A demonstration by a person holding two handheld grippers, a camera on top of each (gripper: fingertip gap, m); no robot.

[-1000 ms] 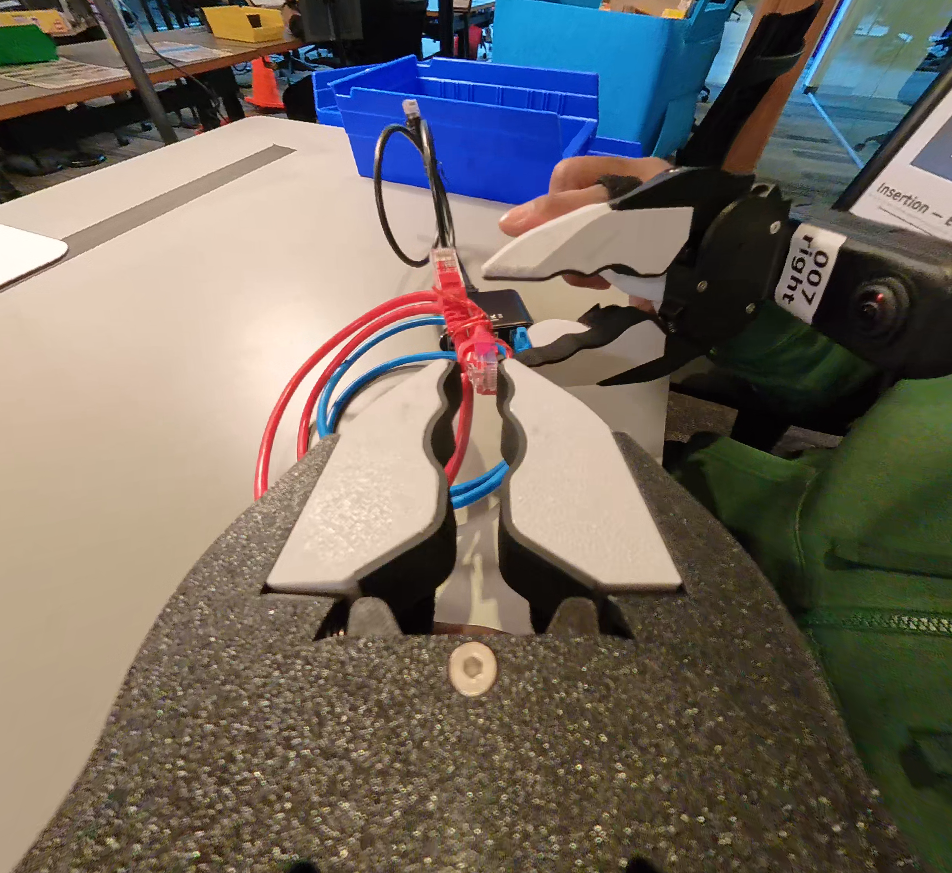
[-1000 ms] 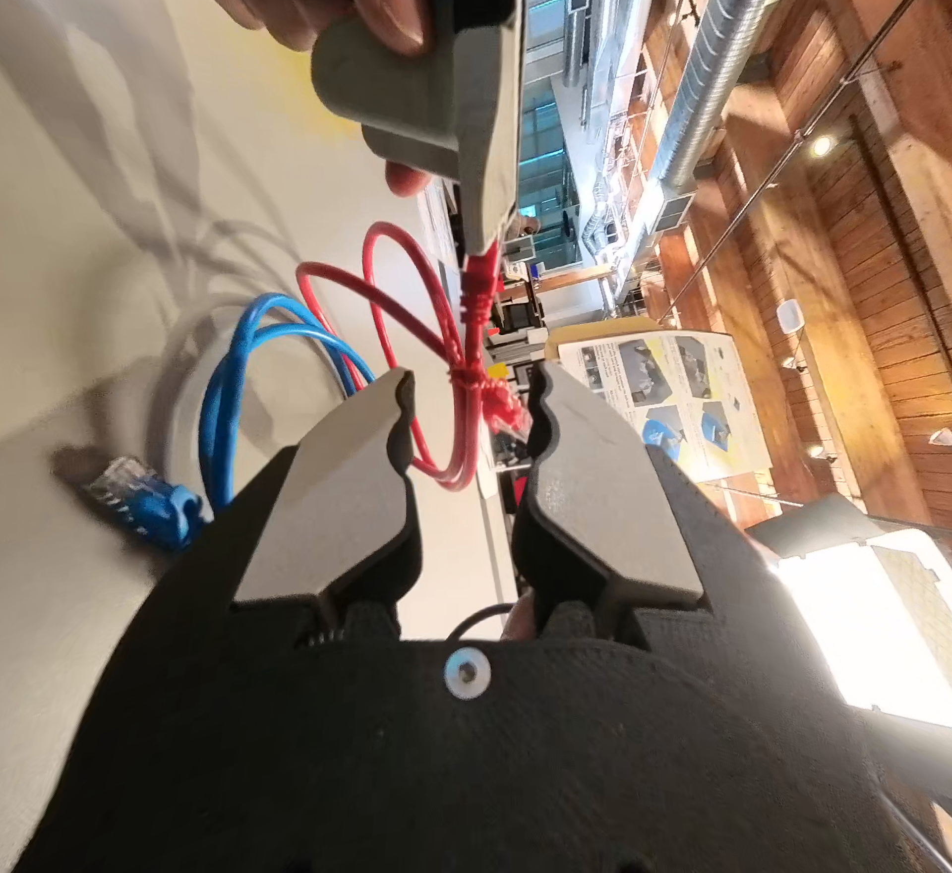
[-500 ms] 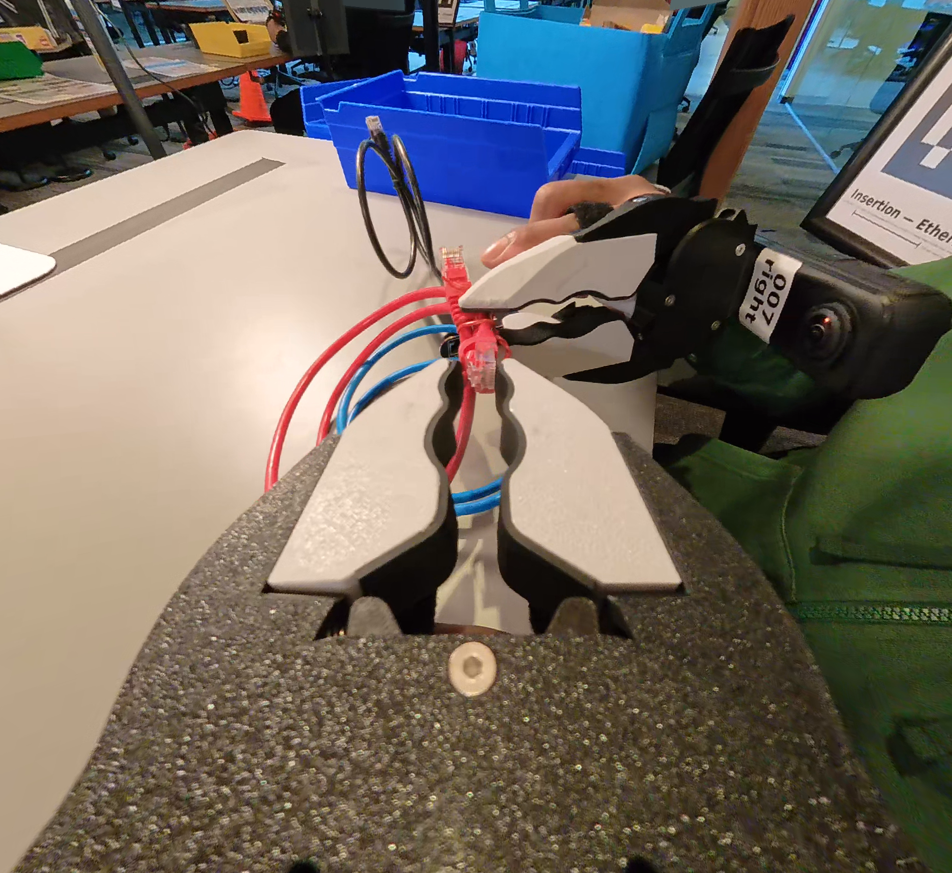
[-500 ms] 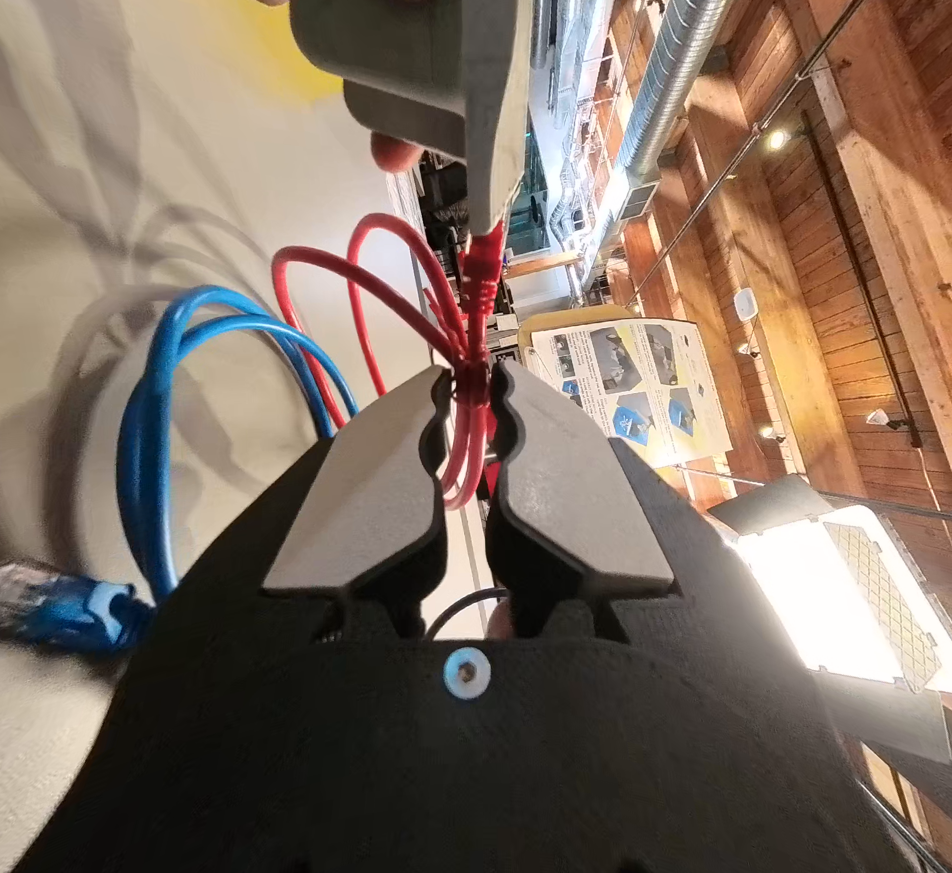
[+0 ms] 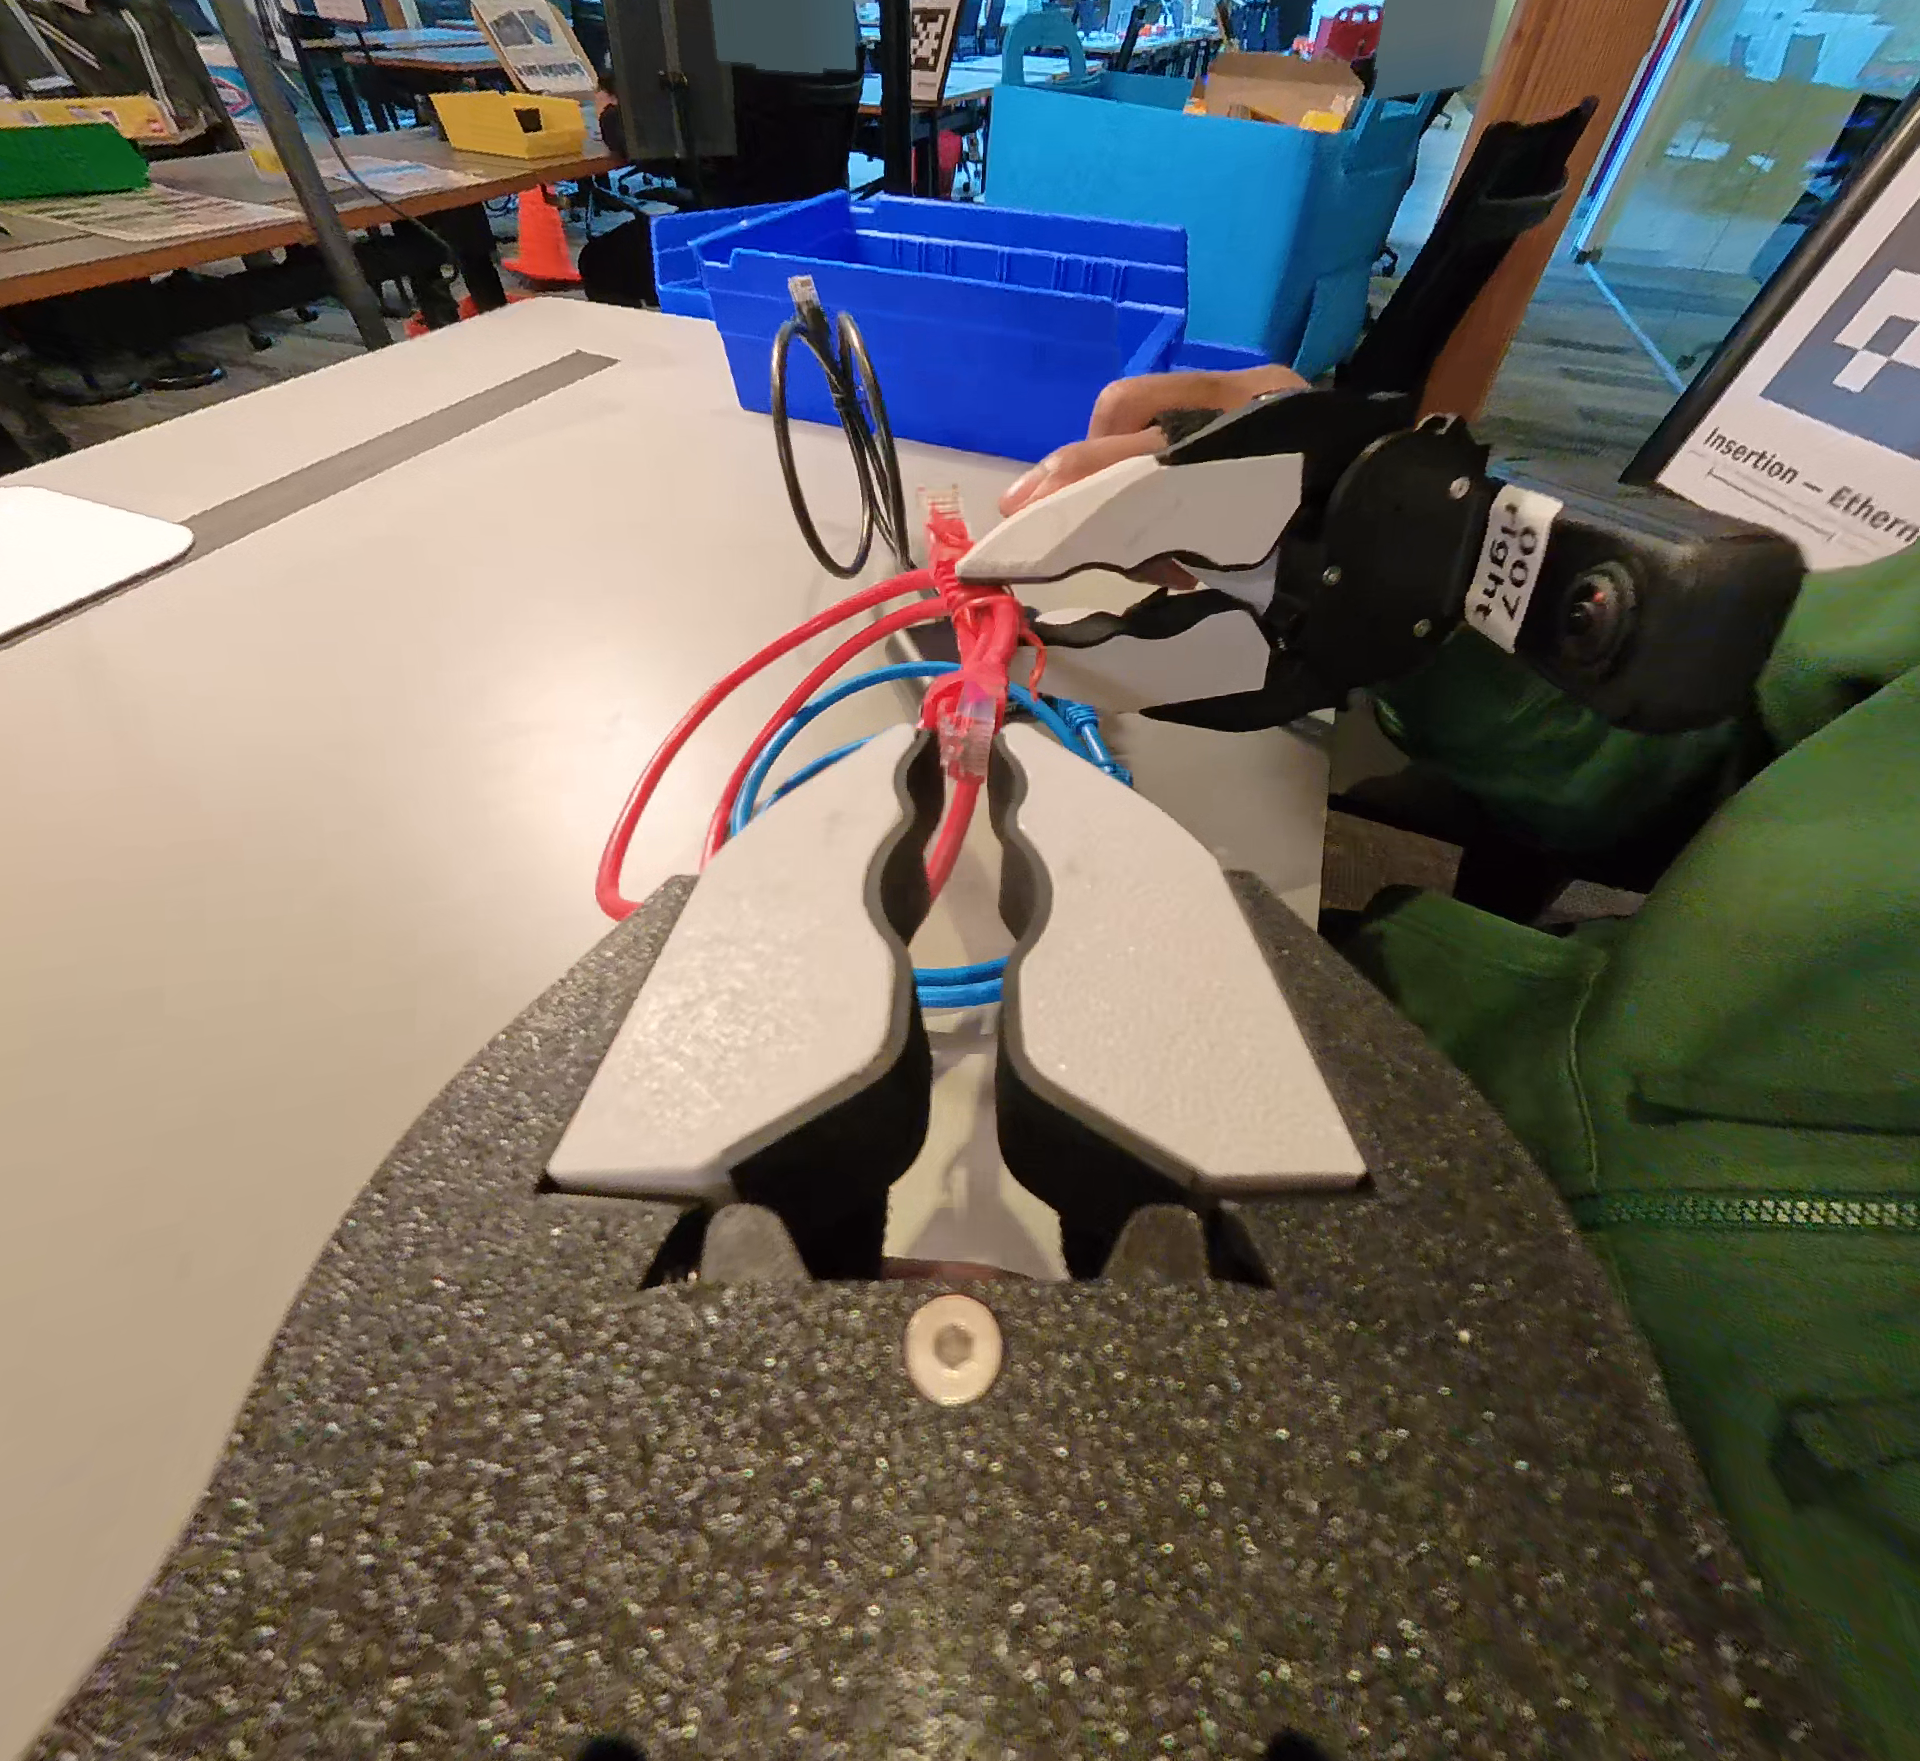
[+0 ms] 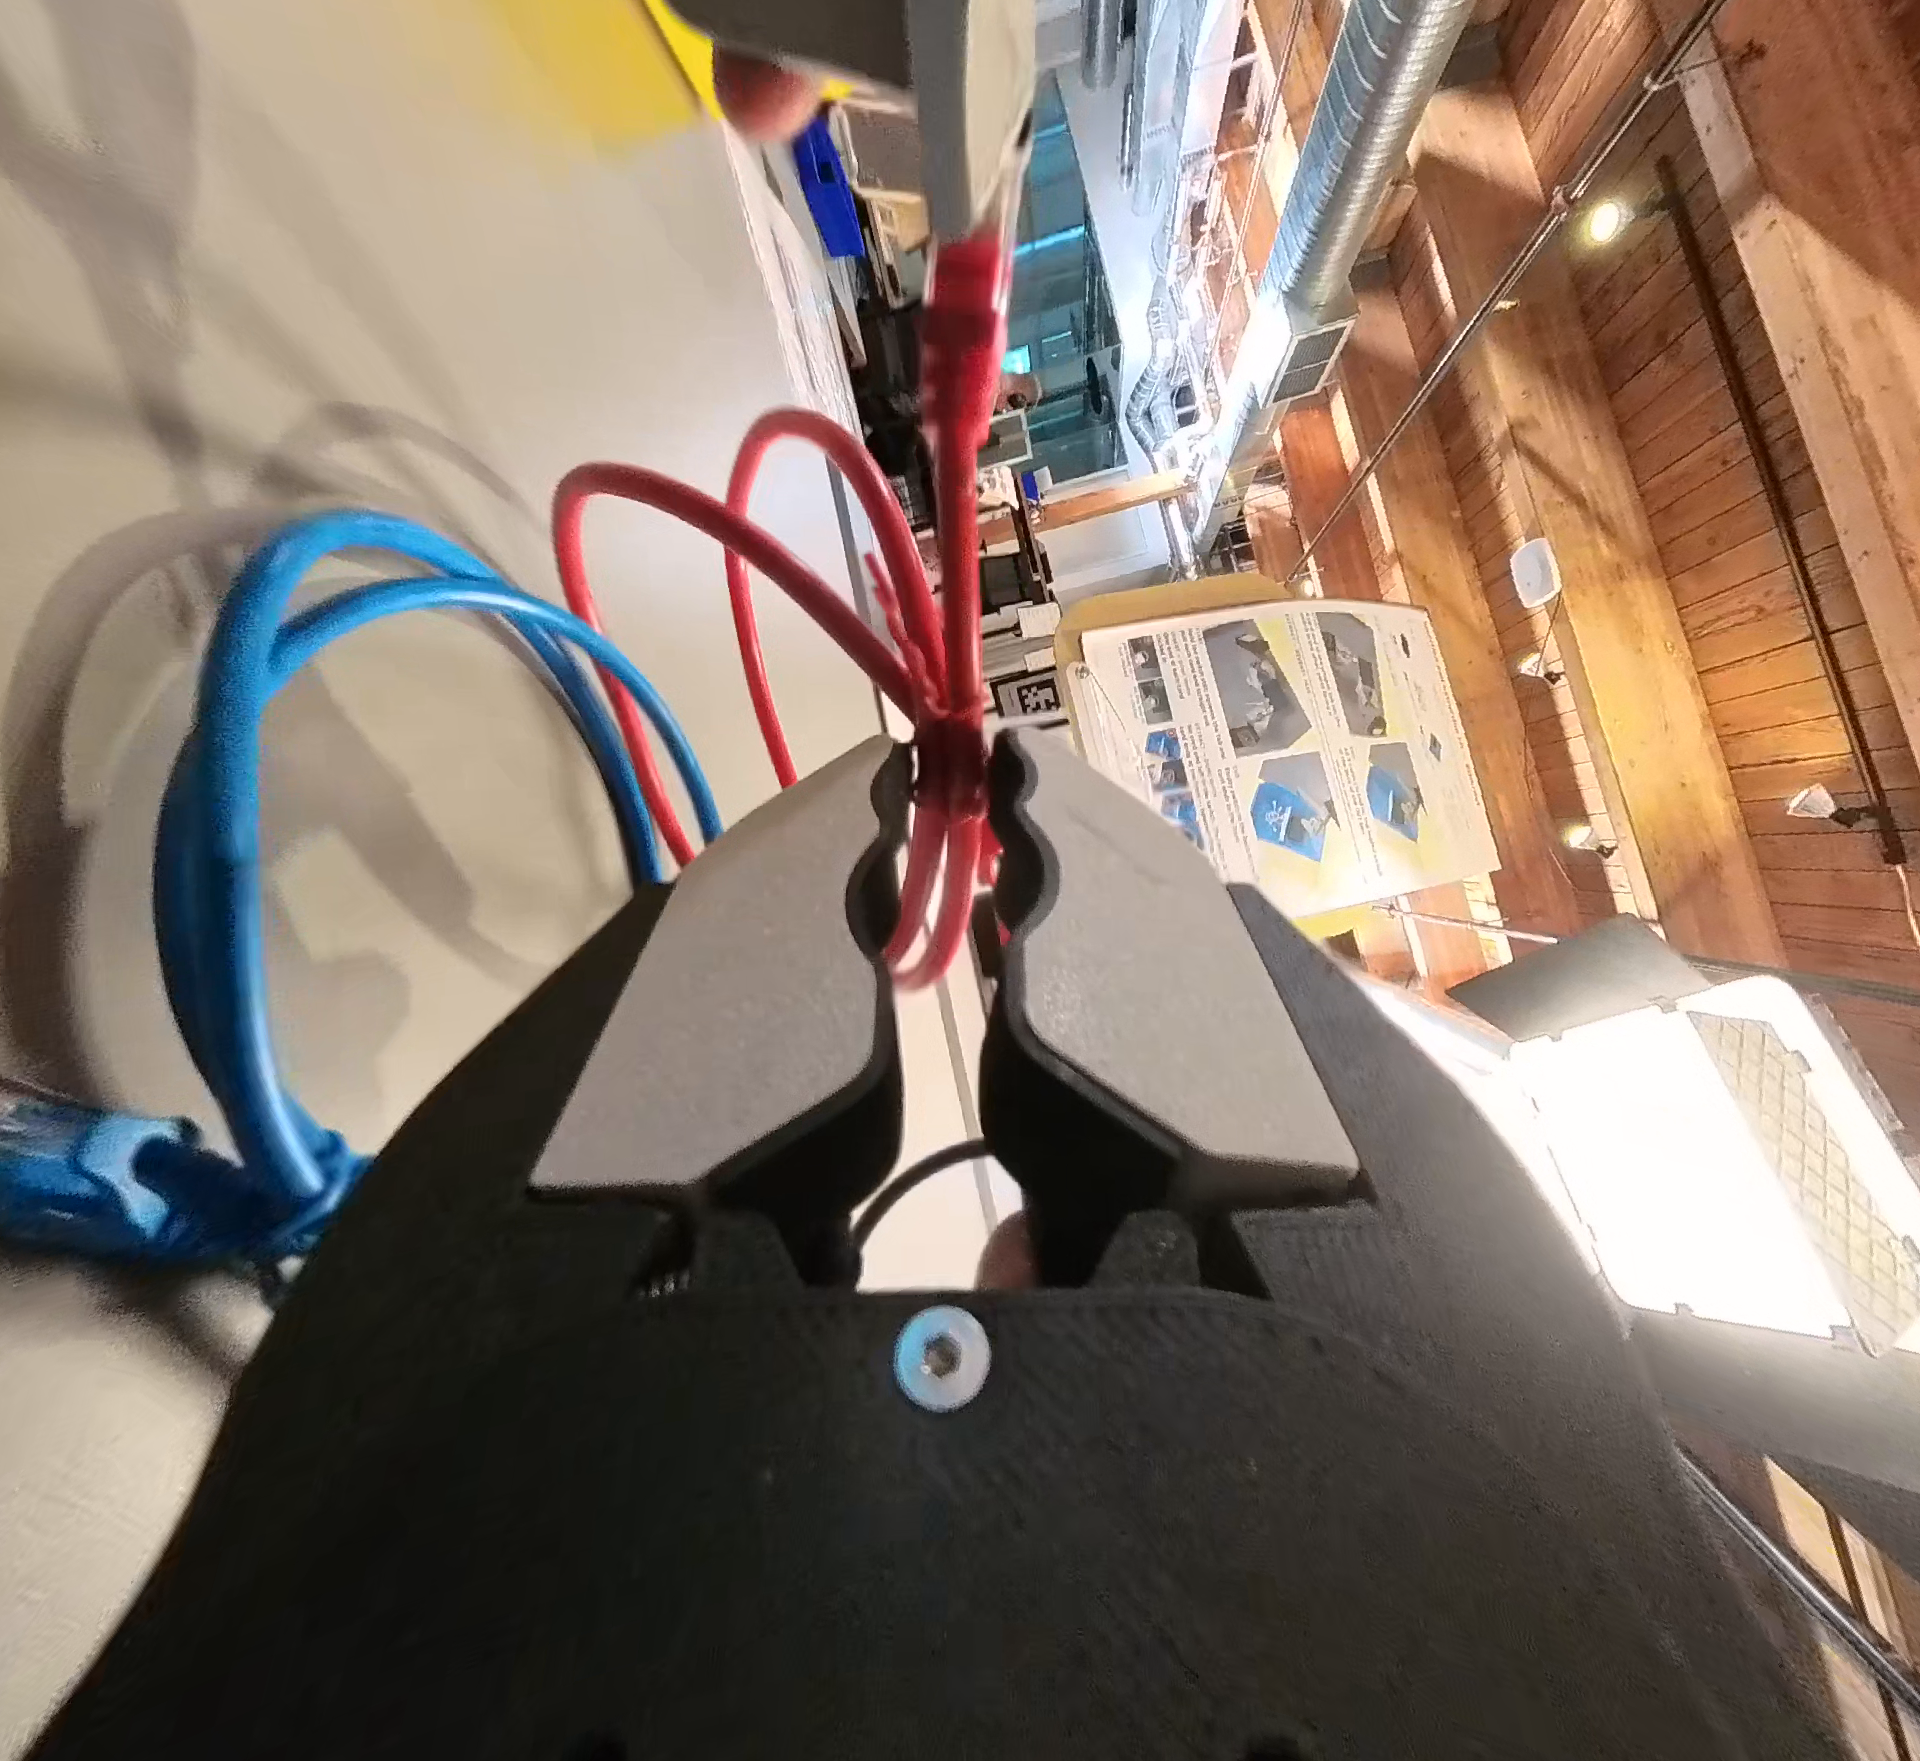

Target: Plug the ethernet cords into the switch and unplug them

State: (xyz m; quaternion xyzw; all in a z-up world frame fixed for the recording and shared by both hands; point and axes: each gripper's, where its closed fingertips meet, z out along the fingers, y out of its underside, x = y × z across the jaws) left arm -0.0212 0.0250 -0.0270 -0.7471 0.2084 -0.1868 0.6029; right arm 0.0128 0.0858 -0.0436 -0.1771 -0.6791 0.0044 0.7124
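A red ethernet cord, coiled and tied at its middle, hangs between both grippers above the grey table. My left gripper is shut on the red cord at one plug end. My right gripper comes in from the right and is shut on the cord's tied middle; in the right wrist view its black fingers pinch the red cord at the right gripper, with the left gripper above. A blue cord lies coiled below, its plug on the table. The switch is hidden.
A black cord stands looped behind the red one. Blue bins sit at the table's far edge. A framed sign stands at the right. A person's green sleeve is close on the right. A white pad lies far left. Spacing between my two grippers at the tips: around 8 centimeters.
My right gripper moved in and closed on the red cord's tied middle. Both grippers then lifted the red cord a little. The left gripper kept its hold.
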